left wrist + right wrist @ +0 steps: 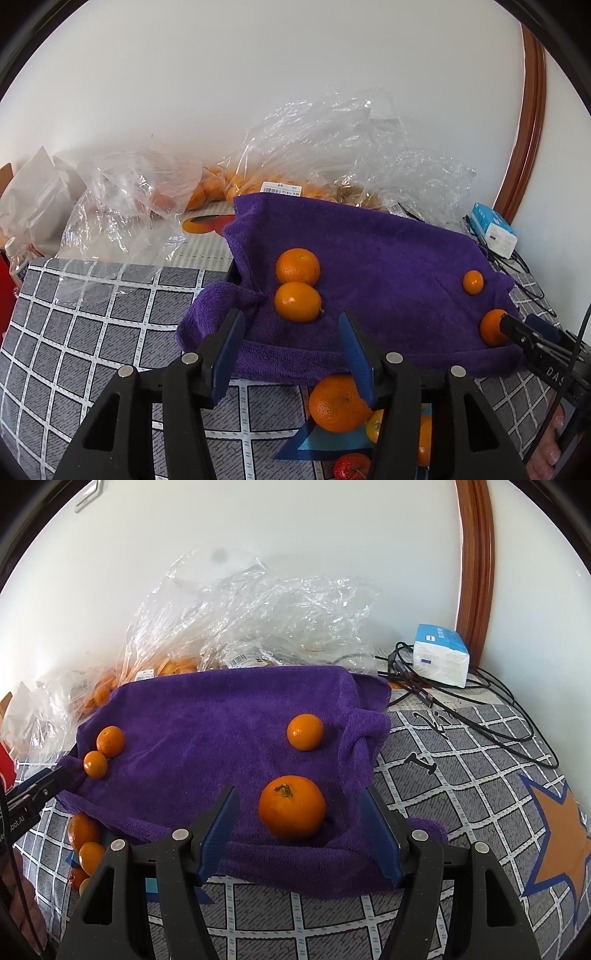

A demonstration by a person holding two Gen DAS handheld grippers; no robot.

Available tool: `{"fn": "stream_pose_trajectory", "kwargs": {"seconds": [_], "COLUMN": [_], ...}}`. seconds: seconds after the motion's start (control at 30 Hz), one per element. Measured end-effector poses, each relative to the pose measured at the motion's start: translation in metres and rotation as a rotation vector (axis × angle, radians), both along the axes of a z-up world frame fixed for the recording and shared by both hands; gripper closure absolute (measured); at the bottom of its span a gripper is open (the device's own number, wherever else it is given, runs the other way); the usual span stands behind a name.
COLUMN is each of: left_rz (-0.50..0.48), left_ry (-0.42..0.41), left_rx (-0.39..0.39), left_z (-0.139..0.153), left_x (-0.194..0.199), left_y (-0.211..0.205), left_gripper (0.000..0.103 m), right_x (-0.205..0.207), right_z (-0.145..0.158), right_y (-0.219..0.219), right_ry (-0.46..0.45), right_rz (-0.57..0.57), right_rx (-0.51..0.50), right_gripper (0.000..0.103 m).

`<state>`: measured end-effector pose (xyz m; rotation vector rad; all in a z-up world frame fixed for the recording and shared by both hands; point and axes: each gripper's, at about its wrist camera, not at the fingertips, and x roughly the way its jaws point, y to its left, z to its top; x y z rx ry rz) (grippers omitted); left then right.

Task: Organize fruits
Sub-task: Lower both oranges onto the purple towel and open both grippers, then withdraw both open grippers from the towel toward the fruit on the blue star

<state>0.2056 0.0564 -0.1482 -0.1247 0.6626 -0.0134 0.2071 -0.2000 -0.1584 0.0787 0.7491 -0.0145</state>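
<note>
Only the left wrist view shows, nearest its camera, a large orange (334, 402) and a red fruit (351, 466) lying off the cloth on the grey checked cover (110, 332), with smaller orange fruit partly hidden behind the gripper's arm; only the right wrist view shows the cover's orange star print (561, 834) and the black cables (480, 709) looping at the far right. The left gripper (291, 328) has its jaws part-way open with nothing between the blue pads; they hang just short of 2 oranges that touch each other on the purple towel (388, 251), the nearer one (297, 301) smooth and oval, the farther one (298, 266) rounder. The right gripper (301, 805) stands open as well, its pads on either side of a stemmed orange (292, 807) and clear of it, the fruit resting on the towel with its green stub up. Farther along the towel sits 1 smaller orange (305, 732). Beyond the towel, against the white wall, lie crumpled clear plastic bags (240, 609) with more orange fruit inside, and a blue-and-white tissue pack (441, 655).
</note>
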Motion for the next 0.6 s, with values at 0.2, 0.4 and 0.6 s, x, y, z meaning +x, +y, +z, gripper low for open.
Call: {"fn": "stream_pose_trajectory", "kwargs": {"seconds": [0.2,0.4,0.6], "left_rz": [0.023,0.021,-0.018], "left_ry": [-0.029,-0.029,-0.001], "left_rx": [-0.007,0.025,0.04], "left_z": [0.01,0.03,0.031], "left_x": [-0.005,-0.021,-0.055], "left_y": [0.004,0.011,0.02], "left_gripper": [0.05,0.047,0.042], "right_x": [-0.026,-0.051,-0.069], "right_z": [0.017,0.029,0.024], "right_y": [0.006,-0.007,-0.005], "right_ry": [-0.034,0.007,0.037], "right_rz": [0.001,-0.015,-0.026], "right_rx": [-0.061,-0.015,0.008], "right_gripper": [0.036,0.036,0.036]}}
